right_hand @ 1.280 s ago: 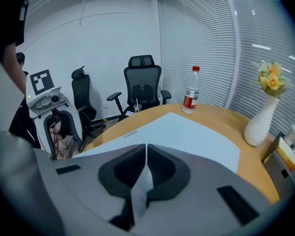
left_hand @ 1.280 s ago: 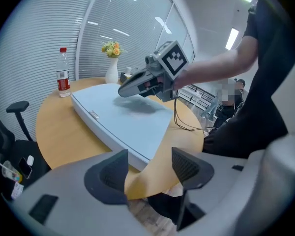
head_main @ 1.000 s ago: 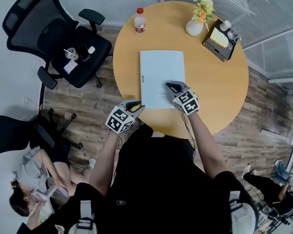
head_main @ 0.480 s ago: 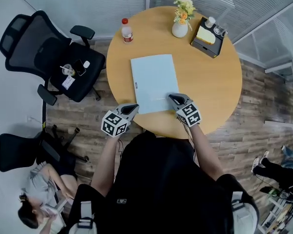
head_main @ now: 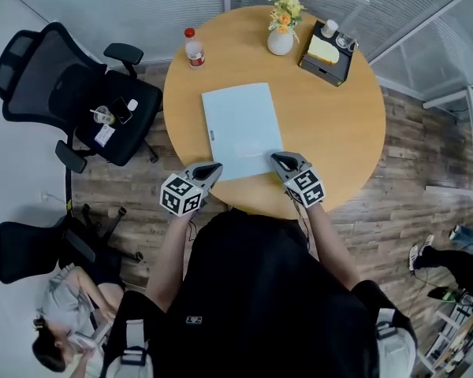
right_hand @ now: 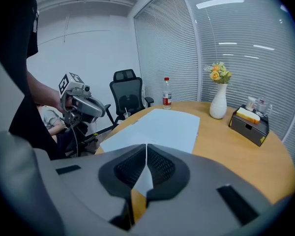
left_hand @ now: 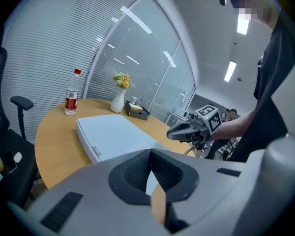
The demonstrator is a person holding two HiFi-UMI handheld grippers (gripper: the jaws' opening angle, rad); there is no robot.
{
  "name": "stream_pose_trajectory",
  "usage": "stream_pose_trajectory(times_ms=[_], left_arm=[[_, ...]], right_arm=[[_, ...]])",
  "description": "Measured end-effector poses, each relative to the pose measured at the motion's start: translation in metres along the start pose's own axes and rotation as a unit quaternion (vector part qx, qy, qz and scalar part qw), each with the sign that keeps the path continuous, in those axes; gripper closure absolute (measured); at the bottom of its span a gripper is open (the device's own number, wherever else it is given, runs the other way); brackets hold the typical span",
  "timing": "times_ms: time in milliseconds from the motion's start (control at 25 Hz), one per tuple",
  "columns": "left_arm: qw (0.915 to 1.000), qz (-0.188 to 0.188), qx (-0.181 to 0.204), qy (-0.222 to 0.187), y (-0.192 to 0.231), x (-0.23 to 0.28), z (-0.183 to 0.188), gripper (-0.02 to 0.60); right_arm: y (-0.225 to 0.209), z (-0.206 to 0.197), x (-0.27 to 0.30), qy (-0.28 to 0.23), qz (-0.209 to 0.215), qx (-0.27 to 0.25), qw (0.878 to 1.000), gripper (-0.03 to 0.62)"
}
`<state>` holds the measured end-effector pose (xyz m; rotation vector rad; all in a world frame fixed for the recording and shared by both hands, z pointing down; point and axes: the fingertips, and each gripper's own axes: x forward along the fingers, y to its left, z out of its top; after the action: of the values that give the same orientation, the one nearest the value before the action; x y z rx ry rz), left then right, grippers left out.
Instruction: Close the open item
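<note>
A pale blue folder-like item (head_main: 239, 128) lies flat and closed on the round wooden table (head_main: 331, 124). It also shows as a flat slab in the left gripper view (left_hand: 115, 132) and in the right gripper view (right_hand: 162, 124). My left gripper (head_main: 214, 168) hovers at the table's near edge, just off the item's near left corner, with its jaws shut (left_hand: 150, 154) on nothing. Beside the item's near right corner is my right gripper (head_main: 276, 158), its jaws also together and empty (right_hand: 146, 146). Each gripper sees the other, the right gripper (left_hand: 179, 132) and the left gripper (right_hand: 96, 109).
At the table's far side stand a red-capped bottle (head_main: 193, 47), a white vase of flowers (head_main: 281, 38) and a black tissue box (head_main: 326, 53). Black office chairs (head_main: 71, 93) stand left of the table. A person (head_main: 63, 321) sits on the floor at lower left.
The head view has swung, so the table sits higher and further left. The right gripper's tip has drawn back from on top of the item to its near right corner.
</note>
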<state>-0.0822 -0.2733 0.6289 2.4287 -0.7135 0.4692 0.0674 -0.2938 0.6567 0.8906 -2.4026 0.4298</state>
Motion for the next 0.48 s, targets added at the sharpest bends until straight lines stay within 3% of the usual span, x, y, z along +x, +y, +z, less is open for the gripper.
stream_pose_trajectory(times_ms=[480], left_arm=[[1.0000,-0.002,0.002,-0.008,0.000,0.002,0.014,0.576]], right_arm=[[0.003,-0.006,-0.010,0.016,0.009,-0.014,1.000,0.586]])
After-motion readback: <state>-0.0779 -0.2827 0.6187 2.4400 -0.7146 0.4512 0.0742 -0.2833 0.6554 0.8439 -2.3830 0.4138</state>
